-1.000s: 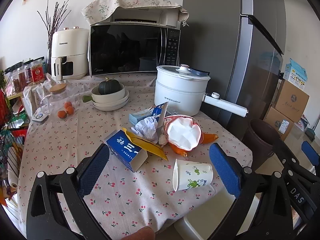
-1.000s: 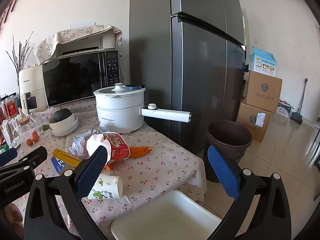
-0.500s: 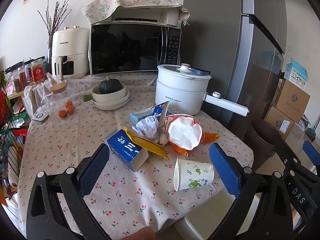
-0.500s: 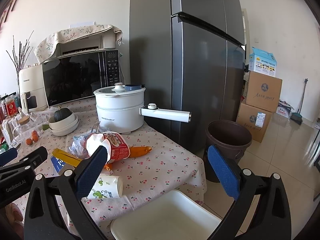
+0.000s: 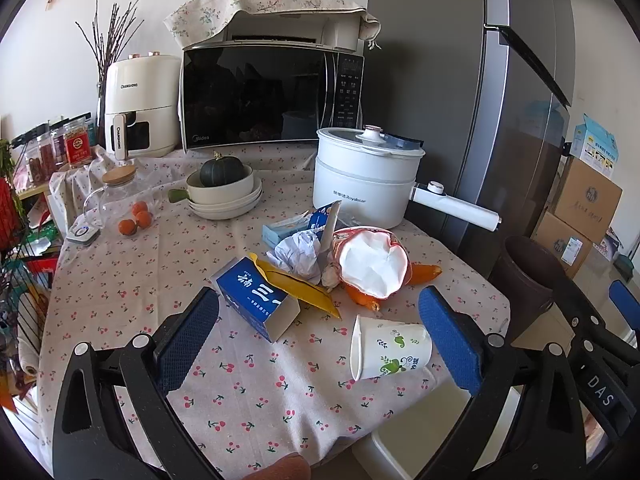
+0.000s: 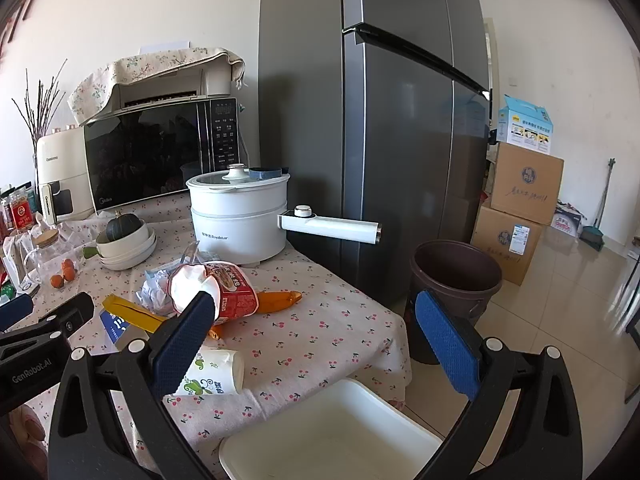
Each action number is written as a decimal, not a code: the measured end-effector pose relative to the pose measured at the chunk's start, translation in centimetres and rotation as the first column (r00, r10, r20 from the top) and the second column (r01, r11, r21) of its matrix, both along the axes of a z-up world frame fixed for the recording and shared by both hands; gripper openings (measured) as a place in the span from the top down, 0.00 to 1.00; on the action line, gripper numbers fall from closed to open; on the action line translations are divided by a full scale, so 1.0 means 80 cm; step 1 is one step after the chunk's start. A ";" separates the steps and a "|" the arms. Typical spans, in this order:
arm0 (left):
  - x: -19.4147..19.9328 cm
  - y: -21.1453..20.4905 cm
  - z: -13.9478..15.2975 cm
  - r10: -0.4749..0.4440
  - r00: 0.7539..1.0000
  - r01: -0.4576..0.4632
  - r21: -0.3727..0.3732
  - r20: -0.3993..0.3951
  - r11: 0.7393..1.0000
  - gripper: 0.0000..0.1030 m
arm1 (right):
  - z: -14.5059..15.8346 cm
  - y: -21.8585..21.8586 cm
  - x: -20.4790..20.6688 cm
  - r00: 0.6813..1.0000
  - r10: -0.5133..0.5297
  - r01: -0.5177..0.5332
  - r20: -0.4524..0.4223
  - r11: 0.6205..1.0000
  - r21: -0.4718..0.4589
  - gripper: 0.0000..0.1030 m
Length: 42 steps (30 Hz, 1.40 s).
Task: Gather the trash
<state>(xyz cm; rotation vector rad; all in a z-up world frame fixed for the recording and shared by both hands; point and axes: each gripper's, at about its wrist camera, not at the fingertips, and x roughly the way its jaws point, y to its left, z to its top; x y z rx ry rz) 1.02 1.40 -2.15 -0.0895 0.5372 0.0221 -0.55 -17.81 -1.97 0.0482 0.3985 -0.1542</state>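
Left gripper (image 5: pixel 318 330), spread wide and empty, held above the near part of the bench (image 5: pixel 132 280), which is covered by a cherry-print cloth. Between its fingers and just ahead lie a blue carton (image 5: pixel 256 298) on its side, toward the left finger, and a tipped paper cup (image 5: pixel 390 348) just inside the right finger. Beyond these, farther ahead, a heap of trash: a yellow wrapper (image 5: pixel 298 286), crumpled paper (image 5: pixel 298 254), a red-rimmed instant-noodle bowl (image 5: pixel 374 266) and an orange wrapper (image 5: pixel 426 272). Right gripper (image 6: pixel 322 340), likewise wide open and holding nothing, held off the bench edge; a white bin (image 6: pixel 332 436) sits below and between its fingers, and a brown trash can (image 6: pixel 456 280) stands on the floor ahead, toward the right finger. The white electric pot (image 6: pixel 240 220) stands farther ahead to its left.
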 end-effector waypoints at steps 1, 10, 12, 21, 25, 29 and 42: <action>0.000 0.000 0.000 -0.001 1.000 0.001 0.001 -0.001 1.000 0.07 | 0.000 -0.001 0.000 1.000 0.000 0.000 -0.003 1.000 0.000 0.05; 0.002 0.009 -0.005 0.016 1.000 -0.016 0.009 -0.015 1.000 0.07 | -0.002 -0.004 0.010 0.998 0.013 -0.011 -0.068 1.000 0.024 0.05; 0.006 0.015 -0.003 0.031 0.999 -0.031 0.011 -0.019 0.999 0.07 | -0.003 -0.008 0.016 0.995 0.020 -0.016 -0.100 0.999 0.047 0.05; 0.061 0.098 0.036 0.120 0.989 -0.130 -0.130 -0.084 0.983 0.07 | -0.008 -0.040 0.043 0.976 0.071 -0.034 -0.206 0.983 0.179 0.05; 0.105 0.133 0.019 0.076 0.969 -0.132 -0.234 -0.236 0.963 0.07 | -0.012 -0.051 0.054 0.968 0.091 -0.037 -0.234 0.974 0.225 0.05; 0.133 0.151 -0.031 0.108 0.917 -0.229 -0.283 -0.384 0.931 0.07 | -0.021 -0.058 0.064 0.958 0.105 -0.031 -0.268 0.963 0.267 0.05; 0.202 0.137 -0.099 0.001 0.880 -0.254 -0.468 -0.475 0.846 0.22 | -0.059 -0.056 0.094 0.926 0.114 -0.007 -0.360 0.958 0.286 0.05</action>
